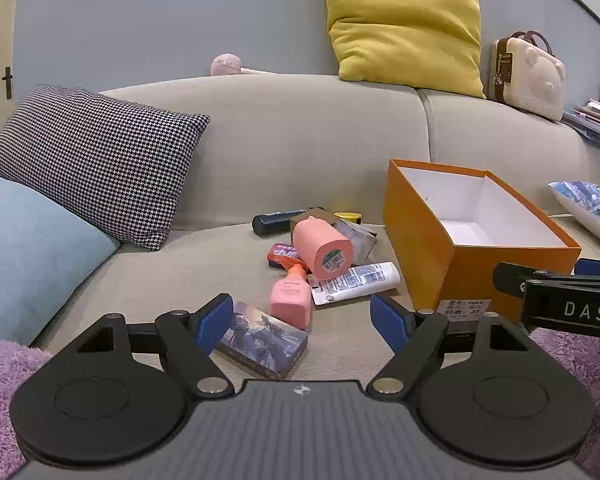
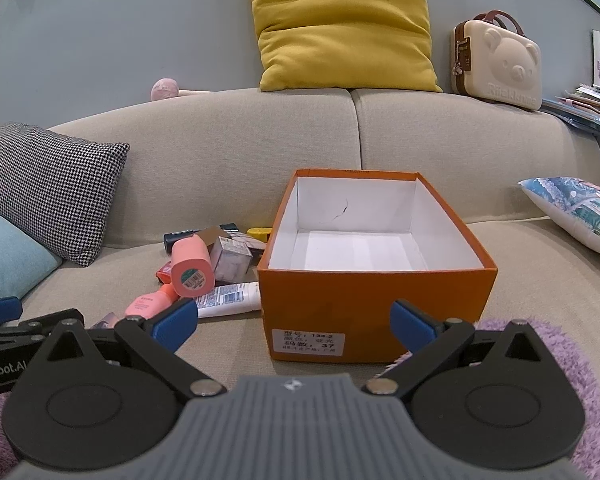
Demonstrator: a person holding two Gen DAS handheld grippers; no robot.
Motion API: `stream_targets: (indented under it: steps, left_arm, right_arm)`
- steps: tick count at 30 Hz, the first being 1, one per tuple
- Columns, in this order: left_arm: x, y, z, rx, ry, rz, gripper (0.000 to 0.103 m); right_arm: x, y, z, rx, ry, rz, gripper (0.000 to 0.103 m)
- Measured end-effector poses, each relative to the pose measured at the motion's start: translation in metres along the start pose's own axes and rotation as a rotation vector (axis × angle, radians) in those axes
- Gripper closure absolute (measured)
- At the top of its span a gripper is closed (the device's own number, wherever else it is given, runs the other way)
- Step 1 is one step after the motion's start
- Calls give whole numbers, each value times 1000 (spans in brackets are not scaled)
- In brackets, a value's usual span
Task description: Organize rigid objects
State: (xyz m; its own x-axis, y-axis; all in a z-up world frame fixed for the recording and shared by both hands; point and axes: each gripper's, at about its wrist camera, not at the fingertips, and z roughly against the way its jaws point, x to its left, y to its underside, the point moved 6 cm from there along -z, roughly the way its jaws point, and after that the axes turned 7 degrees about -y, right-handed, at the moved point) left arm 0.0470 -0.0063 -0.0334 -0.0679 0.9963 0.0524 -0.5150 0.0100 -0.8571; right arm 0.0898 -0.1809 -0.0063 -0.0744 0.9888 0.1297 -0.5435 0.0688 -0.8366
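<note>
On the beige sofa seat lies a pile of small items: a pink cylinder [image 1: 322, 249] [image 2: 191, 266], a pink spray bottle [image 1: 291, 298] [image 2: 150, 303], a white tube [image 1: 356, 282] [image 2: 228, 299], a printed card box [image 1: 262, 339], a dark blue bottle [image 1: 280, 220] and a clear cube box [image 2: 231, 259]. To their right stands an empty orange box [image 1: 480, 276] [image 2: 374, 304] with a white inside. My left gripper [image 1: 302, 322] is open, just short of the card box. My right gripper [image 2: 294, 322] is open in front of the orange box's near wall.
A houndstooth cushion [image 1: 96, 164] and a light blue cushion [image 1: 28, 256] lie at the left. A yellow pillow [image 1: 404, 24] and a cream bear case [image 1: 528, 76] rest on the sofa back. A printed pillow [image 2: 576, 212] is at the right. Purple fluffy fabric [image 2: 512, 332] covers the near edge.
</note>
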Motion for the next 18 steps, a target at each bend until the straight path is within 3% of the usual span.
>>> stream_targets:
  steps: [18]
  left_arm:
    - [2,1,-1,24,4,33,11]
  right_arm:
    - [4,6,-8,14,-11,-8,1]
